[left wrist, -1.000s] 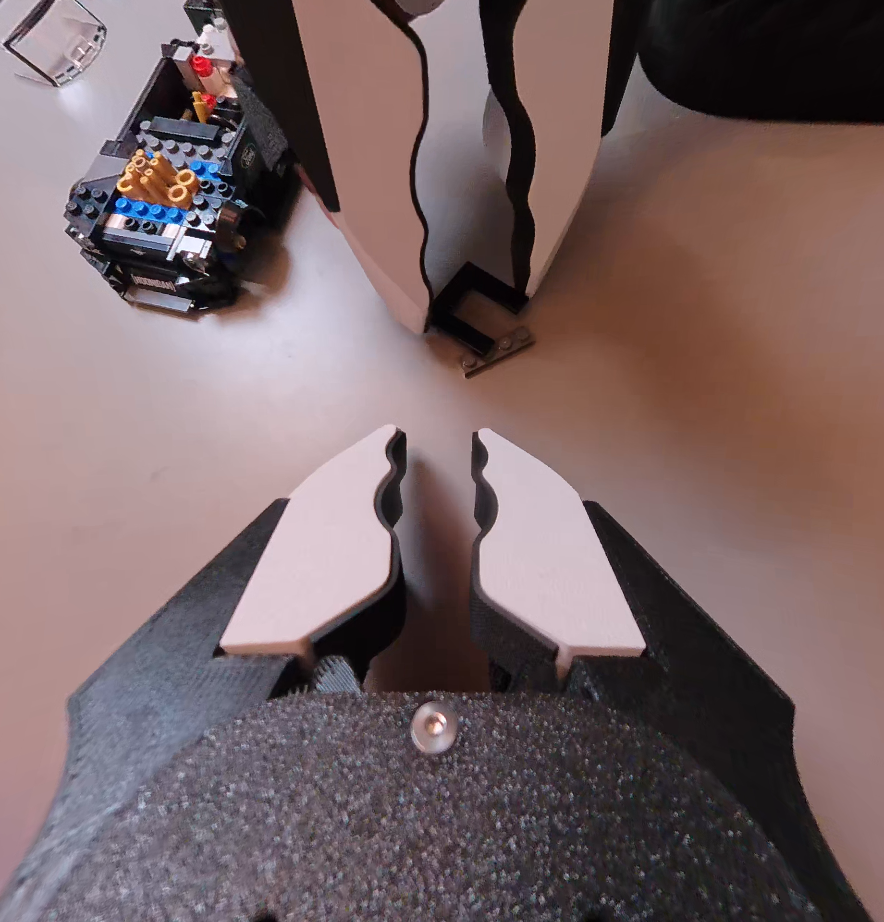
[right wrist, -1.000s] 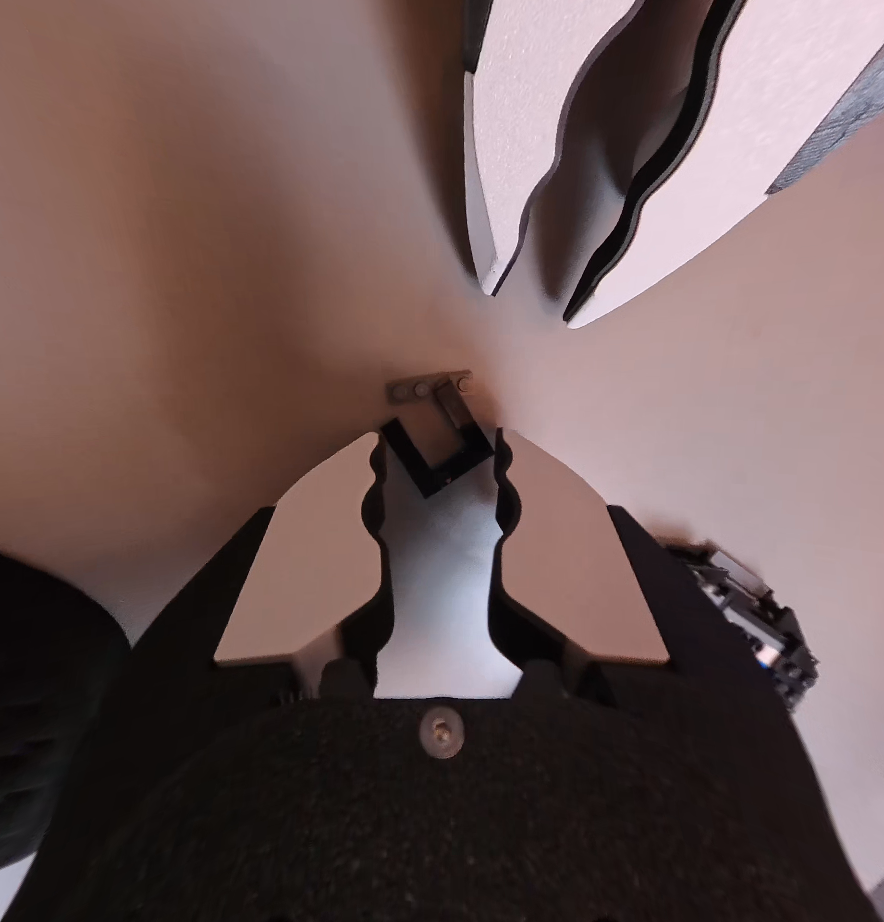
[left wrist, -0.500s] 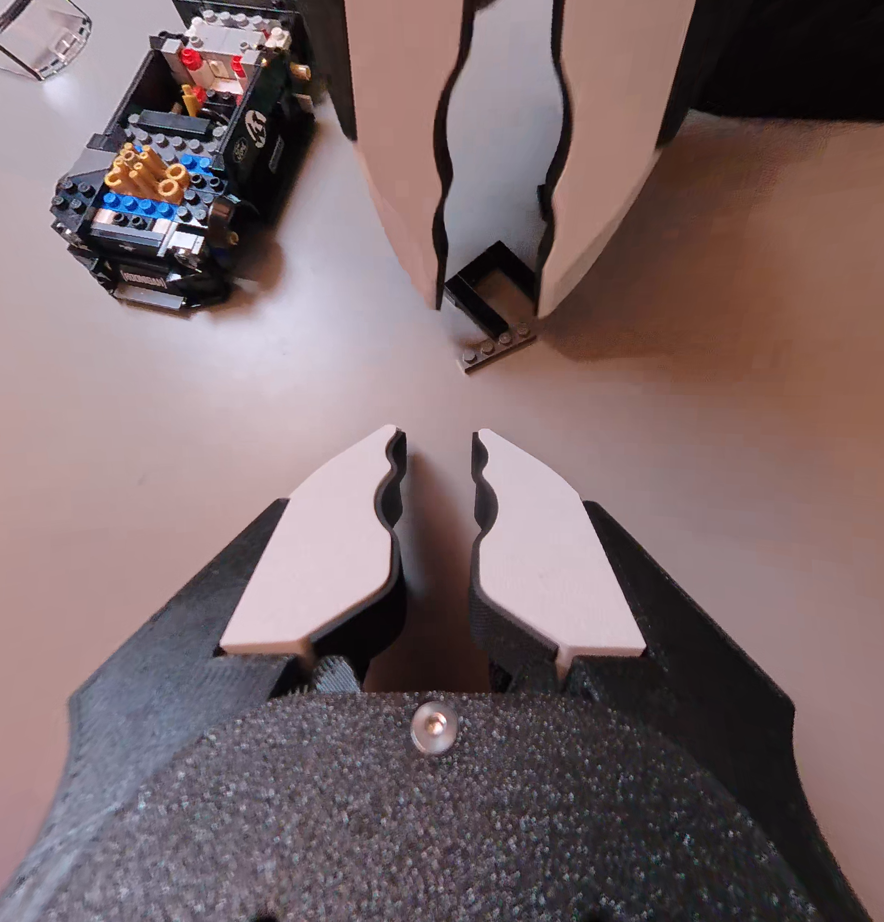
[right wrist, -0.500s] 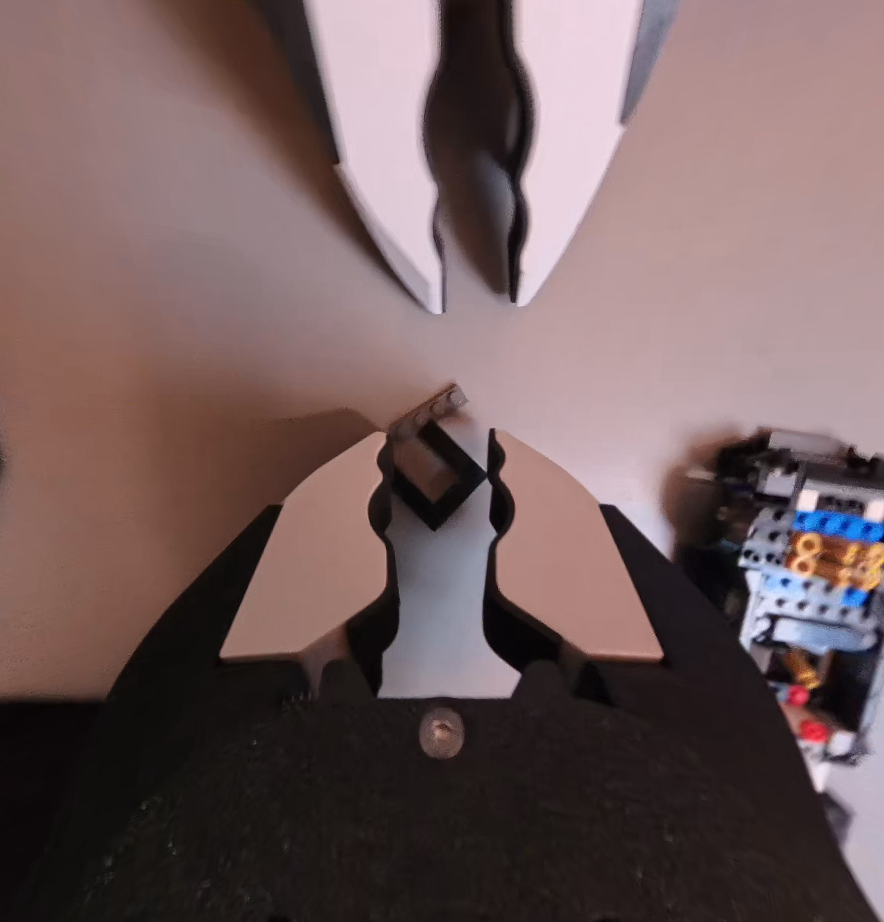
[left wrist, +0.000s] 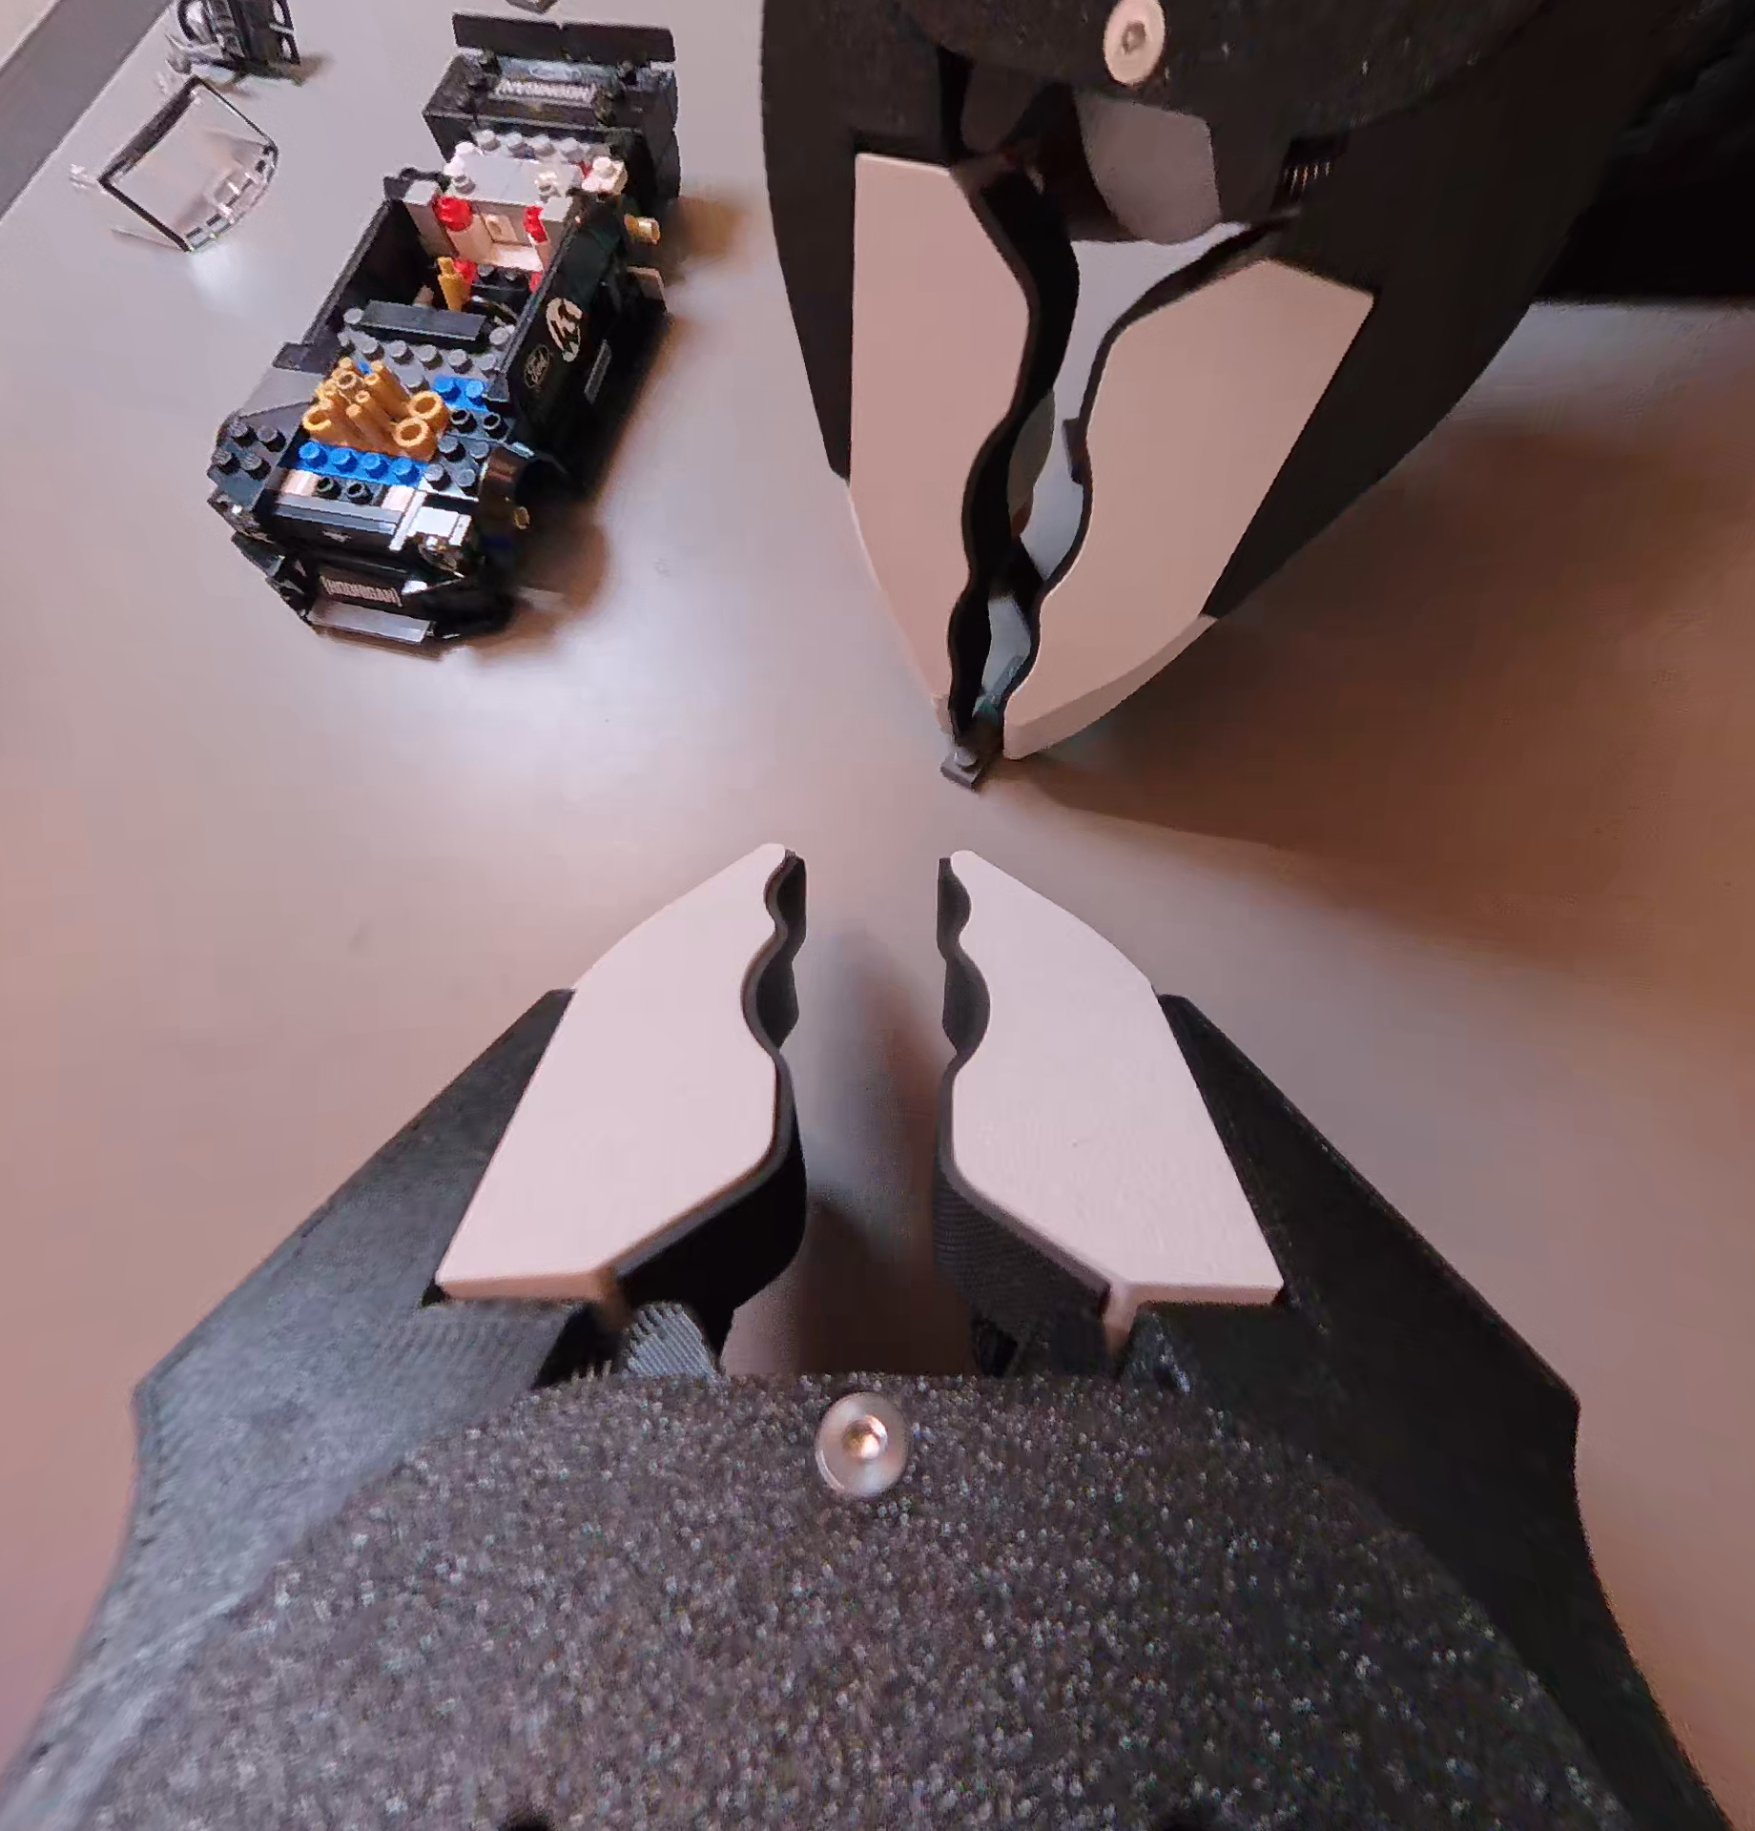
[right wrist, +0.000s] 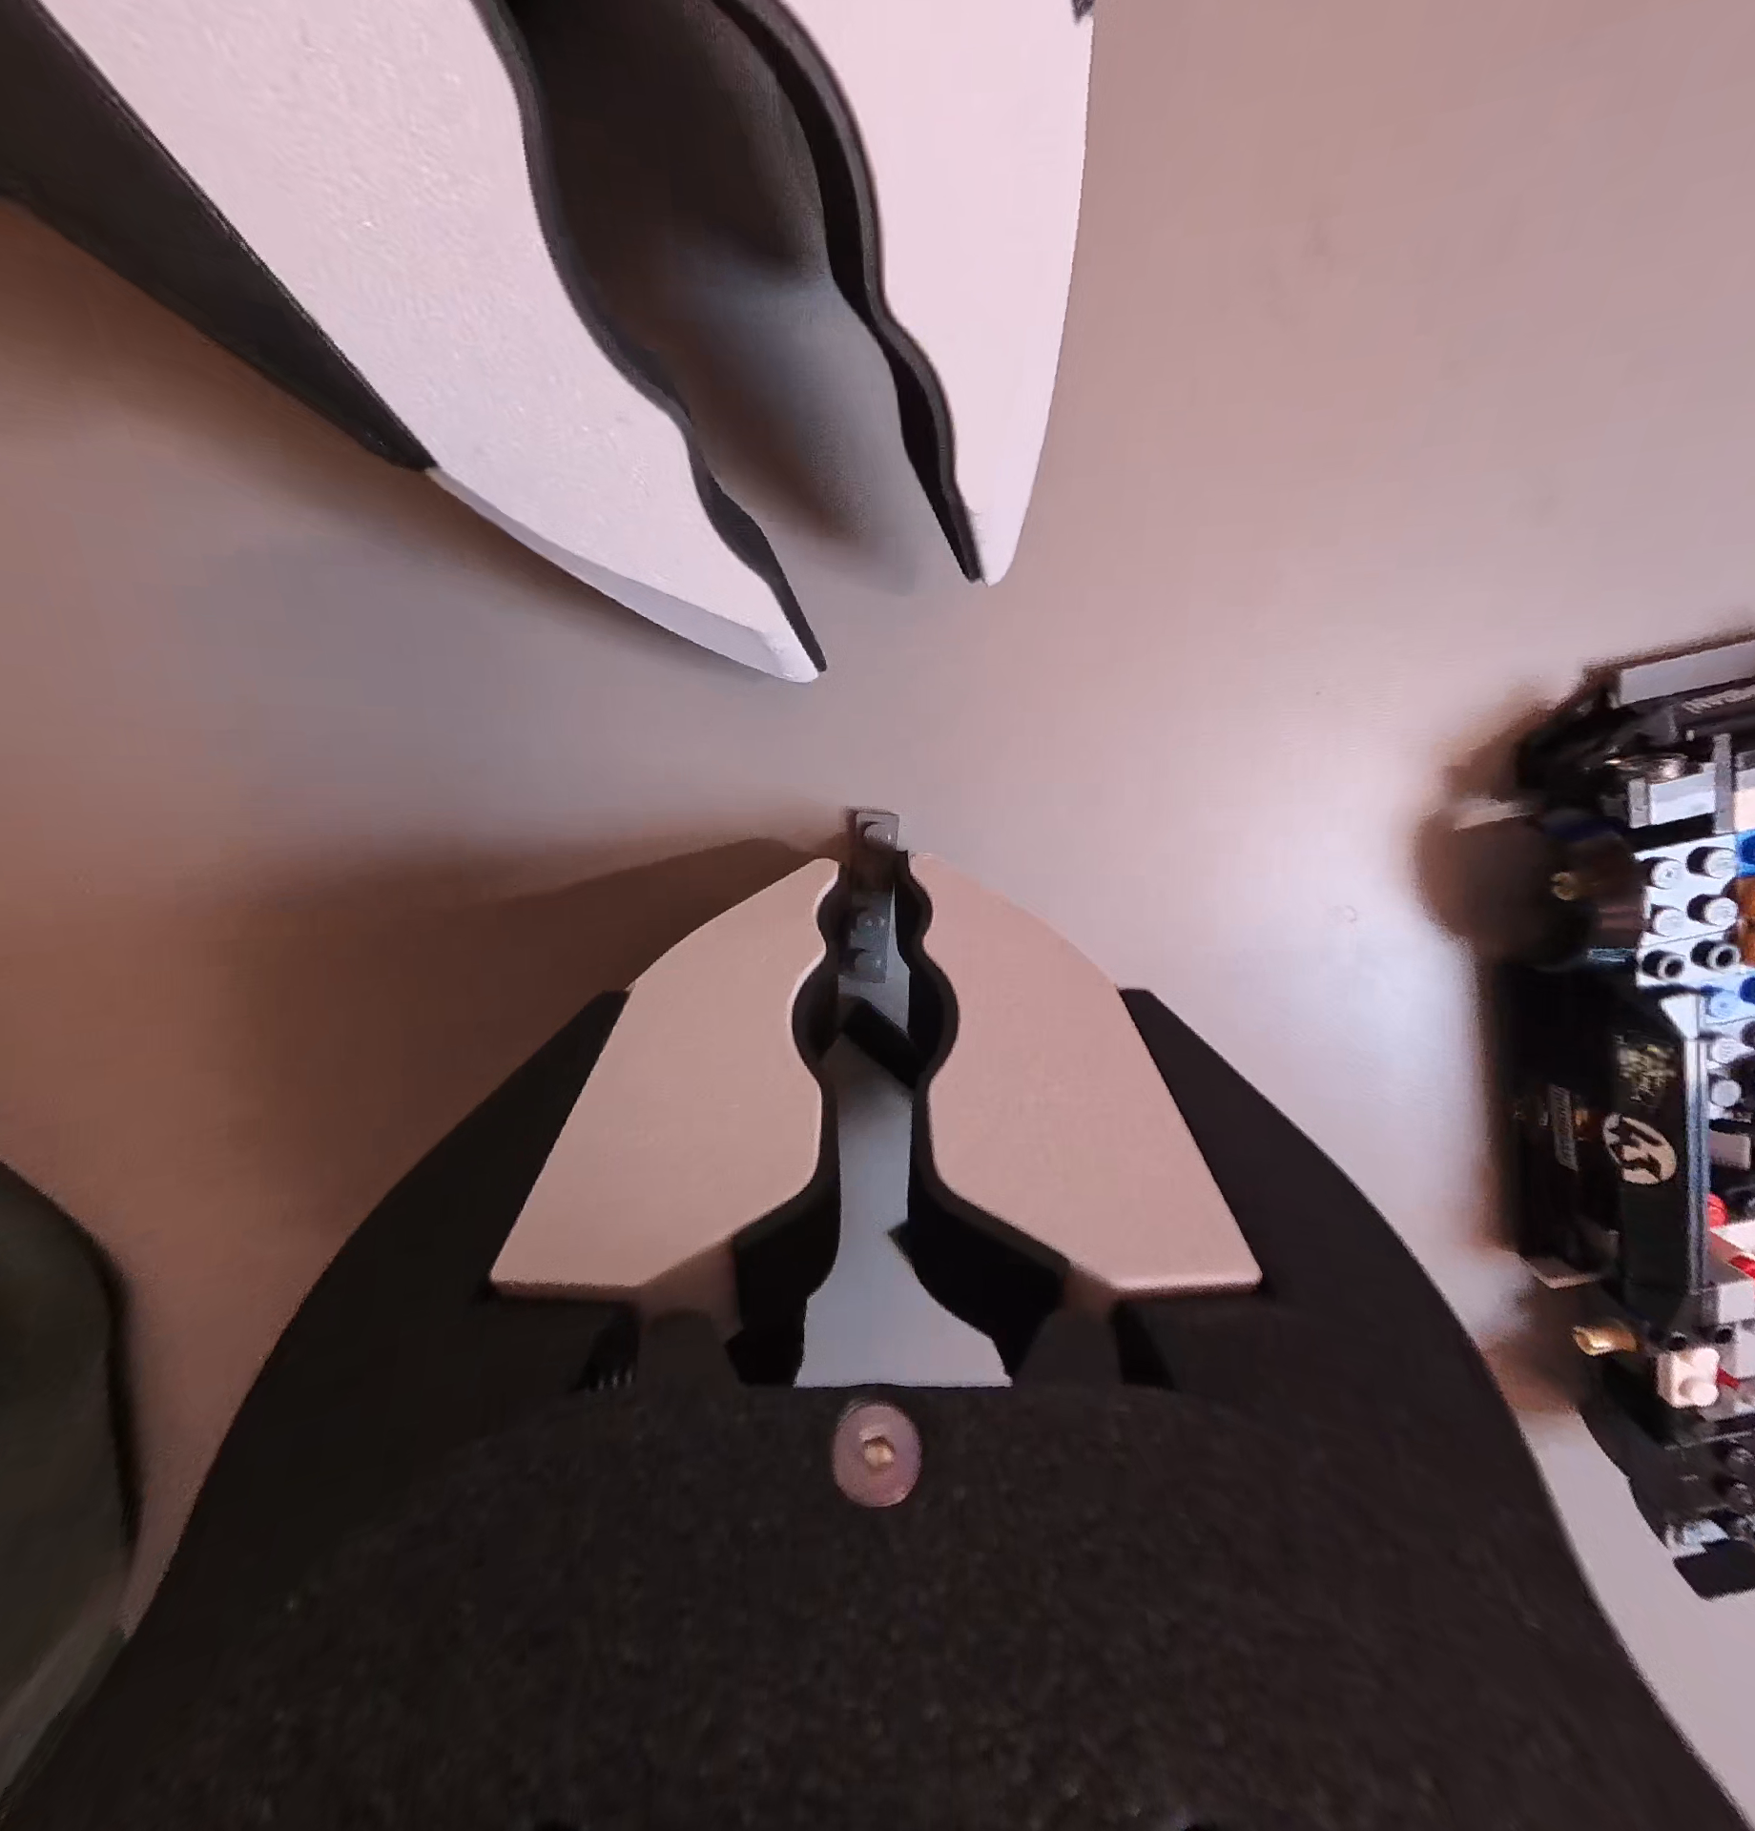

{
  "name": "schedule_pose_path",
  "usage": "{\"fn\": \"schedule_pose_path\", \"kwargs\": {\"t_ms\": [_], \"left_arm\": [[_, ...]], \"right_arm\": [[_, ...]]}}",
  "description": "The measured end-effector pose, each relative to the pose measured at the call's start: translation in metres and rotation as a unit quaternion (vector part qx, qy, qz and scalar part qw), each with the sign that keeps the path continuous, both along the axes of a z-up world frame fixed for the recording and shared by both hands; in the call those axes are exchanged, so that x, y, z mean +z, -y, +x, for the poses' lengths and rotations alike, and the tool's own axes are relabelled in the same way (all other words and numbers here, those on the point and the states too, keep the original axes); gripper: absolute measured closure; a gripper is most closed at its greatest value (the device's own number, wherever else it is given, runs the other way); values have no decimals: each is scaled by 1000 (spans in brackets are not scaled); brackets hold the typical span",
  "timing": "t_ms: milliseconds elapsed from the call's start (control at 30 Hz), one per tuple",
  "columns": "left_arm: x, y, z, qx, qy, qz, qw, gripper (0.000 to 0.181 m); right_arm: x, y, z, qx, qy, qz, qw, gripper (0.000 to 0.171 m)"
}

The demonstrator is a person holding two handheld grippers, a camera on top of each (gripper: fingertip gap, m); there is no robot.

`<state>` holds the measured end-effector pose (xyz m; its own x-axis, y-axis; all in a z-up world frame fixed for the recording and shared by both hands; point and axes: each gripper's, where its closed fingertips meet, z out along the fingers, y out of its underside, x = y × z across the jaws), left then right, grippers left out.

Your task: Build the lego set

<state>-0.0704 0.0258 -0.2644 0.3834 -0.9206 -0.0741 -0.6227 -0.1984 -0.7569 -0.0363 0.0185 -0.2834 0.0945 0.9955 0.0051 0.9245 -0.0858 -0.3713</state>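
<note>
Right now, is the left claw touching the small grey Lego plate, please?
Apart. The left wrist view shows bare table between the open left claw and the grey plate, which sits pinched in the right claw.

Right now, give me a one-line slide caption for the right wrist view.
Right hand-held gripper closed on a small grey plate, left hand-held gripper open opposite, lego car at right.

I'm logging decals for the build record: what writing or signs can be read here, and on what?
I won't copy the wording; this is where it stands.
Lego car, front bumper: strip of white lettering.
Rear panel: strip of white lettering.
Side door: oval badge and round white emblem.
Grey plate in the right gripper: no writing shows.
</note>
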Motion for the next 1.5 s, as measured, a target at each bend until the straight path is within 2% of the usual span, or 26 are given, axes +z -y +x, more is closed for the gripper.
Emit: {"fn": "schedule_pose_path", "kwargs": {"t_ms": [133, 267, 333, 433, 500, 567, 667, 767, 867, 1000, 1200, 1333, 1367, 1433, 1500], "left_arm": [[11, 0, 2, 3, 38, -11, 999, 157], [38, 3, 13, 15, 150, -65, 986, 156], [57, 4, 21, 27, 232, -116, 965, 156], [82, 1, 28, 54, 354, -198, 912, 156], [90, -1, 31, 62, 404, -238, 881, 158], [93, 1, 35, 59, 429, -252, 866, 158], [93, 4, 44, 59, 427, -234, 872, 157], [97, 1, 47, 72, 426, -194, 881, 160], [92, -3, 46, 93, 404, -165, 895, 165], [85, -8, 45, 113, 392, -170, 897, 169], [77, -10, 42, 124, 381, -182, 898, 172], [79, -10, 38, 116, 403, -218, 881, 173], [79, -11, 36, 115, 409, -225, 877, 173], [81, -12, 32, 113, 424, -245, 865, 174], [82, -12, 29, 108, 440, -271, 849, 174]], "right_arm": [[19, -8, -5, -54, -73, -21, 996, 163], [67, -22, -7, -104, -190, -24, 976, 163], [86, -22, -7, -113, -234, -11, 966, 163], [101, -20, -7, -136, -280, 5, 950, 163], [112, -20, -7, -174, -328, -20, 928, 163], [122, -20, -6, -215, -379, -70, 897, 163], [129, -20, -4, -265, -434, -153, 848, 163], [126, -22, -3, -297, -452, -206, 815, 163], [118, -26, -2, -319, -453, -203, 807, 163], [110, -26, -7, -335, -452, -209, 800, 163], [104, -28, -11, -335, -454, -201, 801, 163], [108, -30, -4, -265, -439, -142, 847, 159], [110, -31, -1, -244, -431, -131, 859, 153], [115, -26, 7, -161, -414, -104, 890, 151], [104, -28, 19, -85, -356, -43, 930, 149]]}}
